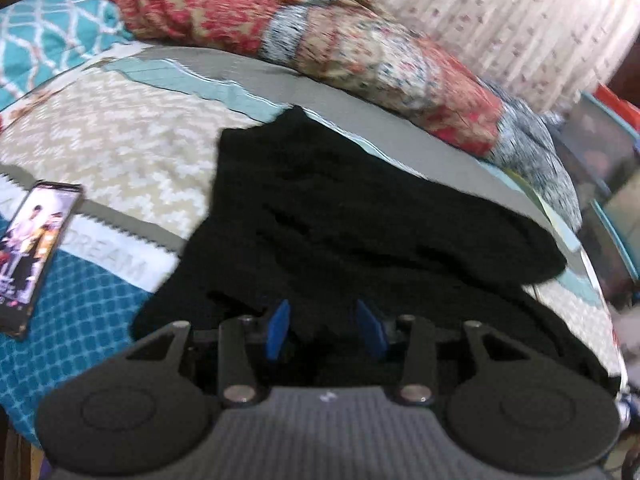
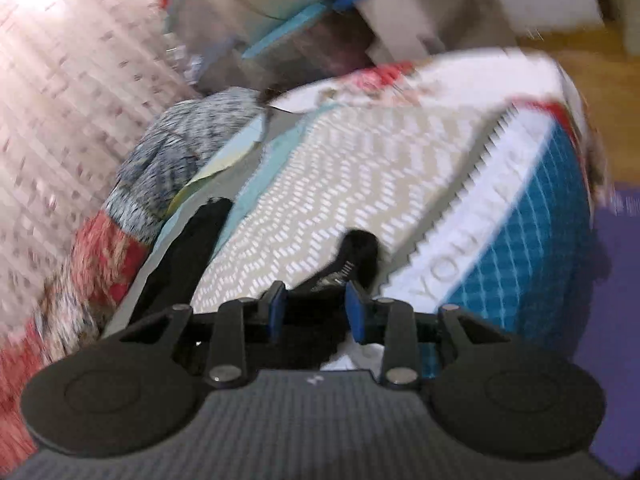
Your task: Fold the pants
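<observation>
The black pants [image 1: 340,220] are seen heaped on the bed [image 1: 120,144], on its patterned cover, with a red-and-tan quilt [image 1: 248,12] bunched up behind them. No clear container is made out; beyond the far edge of the bed only a blurred jumble of boxes [image 2: 304,20] is shown, and what is in them cannot be told.

In the left wrist view the left gripper [image 1: 326,326] is held over the near edge of the pants, its jaws spread with black cloth lying between them — whether the blue pads press on it cannot be told. A phone [image 1: 34,248] with a lit screen is seen on the cover to the left of the pants; it is shown in this view alone.

In the right wrist view the right gripper [image 2: 318,312] is seen with a black fold of the pants [image 2: 352,260] pinched between its jaws, while a second strip of the pants trails away to the left. A purple mat [image 2: 616,320] beside the bed is shown only here.
</observation>
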The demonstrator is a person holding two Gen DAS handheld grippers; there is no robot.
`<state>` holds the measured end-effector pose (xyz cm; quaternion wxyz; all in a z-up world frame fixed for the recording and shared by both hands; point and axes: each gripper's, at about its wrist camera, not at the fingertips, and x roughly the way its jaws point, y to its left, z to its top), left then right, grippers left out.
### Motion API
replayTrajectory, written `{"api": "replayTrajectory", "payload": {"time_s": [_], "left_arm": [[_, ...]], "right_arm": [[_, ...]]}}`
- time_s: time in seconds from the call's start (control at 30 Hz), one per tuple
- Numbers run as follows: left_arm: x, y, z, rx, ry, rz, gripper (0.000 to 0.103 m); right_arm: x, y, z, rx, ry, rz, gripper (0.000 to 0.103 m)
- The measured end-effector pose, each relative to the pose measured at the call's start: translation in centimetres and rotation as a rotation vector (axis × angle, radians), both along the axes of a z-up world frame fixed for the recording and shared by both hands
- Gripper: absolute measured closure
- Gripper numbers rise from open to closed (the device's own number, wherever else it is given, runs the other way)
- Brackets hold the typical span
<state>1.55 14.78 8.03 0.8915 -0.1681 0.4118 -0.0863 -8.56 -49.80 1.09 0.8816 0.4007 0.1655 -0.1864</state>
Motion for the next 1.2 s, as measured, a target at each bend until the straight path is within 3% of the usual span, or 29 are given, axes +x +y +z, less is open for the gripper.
{"api": "replayTrajectory", "payload": {"time_s": [0.07, 0.13, 0.23, 0.27, 0.3, 0.37, 0.43, 0.57, 0.67, 0.73, 0.83, 0.93, 1.0, 1.1, 1.17, 1.2], "left_arm": [[0.2, -1.2, -0.4, 0.017, 0.016, -0.03, 0.064], [0.6, -2.4, -1.0, 0.026, 0.034, -0.057, 0.064], [1.2, -4.1, -1.7, 0.048, 0.051, -0.087, 0.064], [1.4, -4.5, -1.9, 0.062, 0.056, -0.095, 0.064], [1.5, -4.9, -2.2, 0.072, 0.06, -0.099, 0.064], [1.6, -5.4, -2.3, 0.079, 0.062, -0.1, 0.064], [1.7, -5.6, -2.5, 0.081, 0.065, -0.098, 0.064], [1.8, -6.0, -3.0, 0.085, 0.092, -0.084, 0.064], [1.5, -6.0, -2.4, 0.099, 0.082, -0.076, 0.064], [1.0, -5.4, -1.6, 0.128, 0.057, -0.066, 0.064], [0.1, -3.5, -0.7, 0.175, 0.039, -0.027, 0.062], [-0.2, -1.1, -0.8, 0.174, 0.072, 0.053, 0.05], [-0.5, 0.5, -1.0, 0.163, 0.094, 0.129, 0.049], [-0.6, 2.5, -1.7, 0.037, 0.134, 0.207, 0.042], [-0.7, 3.4, -2.2, -0.037, 0.147, 0.239, 0.027], [-0.8, 3.5, -2.5, -0.062, 0.154, 0.252, 0.026]], "right_arm": [[0.8, 0.6, 0.8, -0.123, 0.011, 0.079, 0.062], [1.6, 1.0, 1.1, -0.255, 0.043, 0.156, 0.051], [3.7, 1.5, 1.0, -0.48, 0.112, 0.264, 0.051], [4.7, 1.6, 0.7, -0.533, 0.154, 0.313, 0.055], [5.7, 1.1, 0.2, -0.57, 0.21, 0.37, 0.089], [7.9, 0.5, 0.0, -0.64, 0.293, 0.416, 0.092], [9.1, -1.7, 1.3, -0.66, 0.255, 0.38, 0.092], [15.5, -6.7, 4.6, -0.557, 0.167, 0.255, 0.09], [21.0, -8.7, 3.4, -0.466, 0.247, 0.217, 0.083], [22.1, -9.2, 2.3, -0.442, 0.304, 0.16, 0.077], [19.1, -10.5, 1.1, -0.317, 0.202, 0.144, 0.07], [14.6, -10.7, -0.4, -0.23, 0.164, 0.117, 0.061], [12.0, -10.9, -1.4, -0.172, 0.15, 0.104, 0.057], [9.3, -9.5, -2.1, -0.053, 0.123, 0.092, 0.051], [9.2, -7.9, -2.2, 0.02, 0.104, 0.101, 0.051], [9.4, -7.4, -2.5, 0.042, 0.104, 0.114, 0.051]]}}
